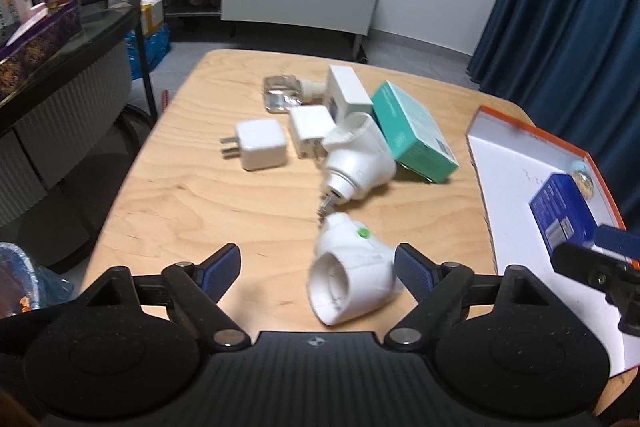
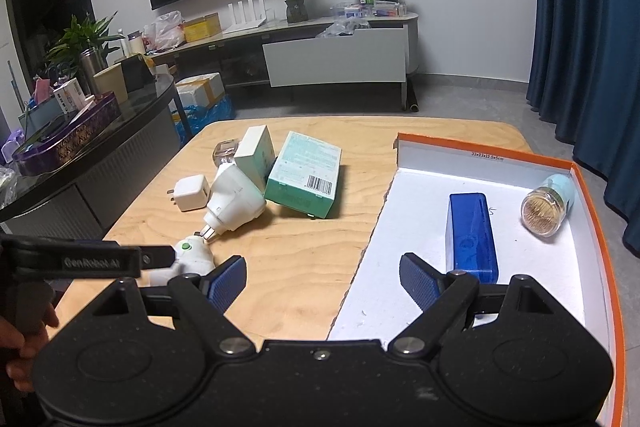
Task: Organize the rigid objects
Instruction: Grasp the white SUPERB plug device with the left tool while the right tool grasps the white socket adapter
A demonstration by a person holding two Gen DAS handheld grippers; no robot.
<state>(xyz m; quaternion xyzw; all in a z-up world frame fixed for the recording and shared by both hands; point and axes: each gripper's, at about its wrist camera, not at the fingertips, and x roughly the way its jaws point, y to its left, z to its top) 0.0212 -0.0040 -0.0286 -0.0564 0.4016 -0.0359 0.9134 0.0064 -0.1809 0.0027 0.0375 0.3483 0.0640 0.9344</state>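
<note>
My left gripper (image 1: 318, 269) is open over the wooden table (image 1: 192, 203). A white plug adapter with a green button (image 1: 352, 275) lies on the table between its fingers, close to the right finger. A second white adapter (image 1: 358, 163), two white chargers (image 1: 262, 145), a white box (image 1: 348, 95), a teal box (image 1: 414, 131) and a clear bottle (image 1: 280, 93) lie farther back. My right gripper (image 2: 322, 281) is open and empty over the near left edge of the orange-rimmed white tray (image 2: 400, 227). The tray holds a blue box (image 2: 472, 231) and a small jar (image 2: 546, 207).
A dark counter (image 2: 100, 163) with boxes stands to the left of the table. A white TV cabinet (image 2: 336, 59) stands at the back wall. A blue curtain (image 2: 588, 27) hangs at the right. The left gripper's finger (image 2: 154, 257) shows in the right wrist view.
</note>
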